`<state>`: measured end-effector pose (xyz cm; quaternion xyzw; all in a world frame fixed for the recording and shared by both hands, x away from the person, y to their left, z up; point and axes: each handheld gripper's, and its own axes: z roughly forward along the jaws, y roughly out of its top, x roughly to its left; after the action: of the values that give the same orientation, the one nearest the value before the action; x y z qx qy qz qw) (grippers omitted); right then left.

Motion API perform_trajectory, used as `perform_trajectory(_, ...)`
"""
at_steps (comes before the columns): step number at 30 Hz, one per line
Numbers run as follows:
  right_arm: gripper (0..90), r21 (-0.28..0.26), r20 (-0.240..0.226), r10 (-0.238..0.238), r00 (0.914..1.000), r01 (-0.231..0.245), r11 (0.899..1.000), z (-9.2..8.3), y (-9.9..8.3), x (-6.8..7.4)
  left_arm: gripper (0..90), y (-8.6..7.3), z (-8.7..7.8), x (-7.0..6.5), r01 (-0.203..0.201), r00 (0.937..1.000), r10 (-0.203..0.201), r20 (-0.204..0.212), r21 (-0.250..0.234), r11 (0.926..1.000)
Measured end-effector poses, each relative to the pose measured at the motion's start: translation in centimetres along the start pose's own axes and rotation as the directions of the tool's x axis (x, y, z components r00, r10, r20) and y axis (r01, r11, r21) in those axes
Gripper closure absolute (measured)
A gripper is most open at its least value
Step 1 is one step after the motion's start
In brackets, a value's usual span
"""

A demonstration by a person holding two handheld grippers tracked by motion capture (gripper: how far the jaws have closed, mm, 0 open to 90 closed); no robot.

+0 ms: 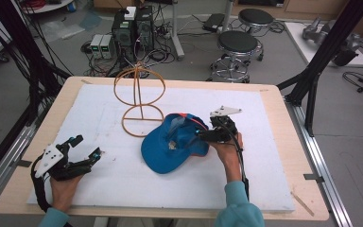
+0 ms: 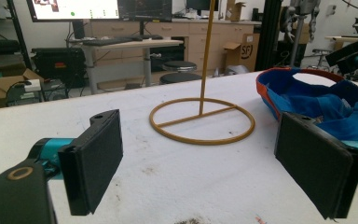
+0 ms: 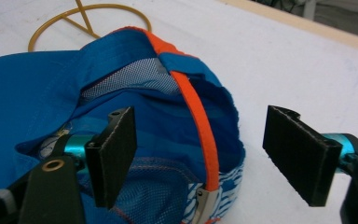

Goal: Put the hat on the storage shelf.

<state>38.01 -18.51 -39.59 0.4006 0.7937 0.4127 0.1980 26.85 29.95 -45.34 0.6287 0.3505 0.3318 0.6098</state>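
Beside the cap: yellow wire hat stand (image 1: 139,99), upright on white counter (image 1: 264,189)
Blue cap with orange band (image 1: 175,142): upturned, mid-counter
Right tongs (image 1: 207,133): open, straddling cap's rim
Left tongs (image 1: 86,146): open, empty, well apart

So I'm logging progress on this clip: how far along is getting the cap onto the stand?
Nothing looks done yet: the blue cap lies upside down on the white mat, beside the bare wire stand. In hand: the right gripper is open astride the cap's back rim, with one jaw inside. The left gripper waits open and apart. Left, presumably: grip, lift, and place it on the stand.
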Motion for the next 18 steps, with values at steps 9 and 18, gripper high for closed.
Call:
perform_trajectory(9, 45.4, 0.055, -0.004, -0.010, 0.9999, 0.010, 0.998, 1.2, -0.3, 0.0, 15.7, 0.0, 0.0, 0.0, 0.000, 1.0000, 0.000, 0.000, 0.000, 1.0000)
perform_trajectory(18, 77.7, 0.078, 0.057, -0.050, 0.9971, 0.046, 0.996, 1.8, -0.4, 0.2, 15.8, 0.0, 0.0, 0.0, 0.002, 1.0000, -0.002, 0.000, -0.001, 1.0000)
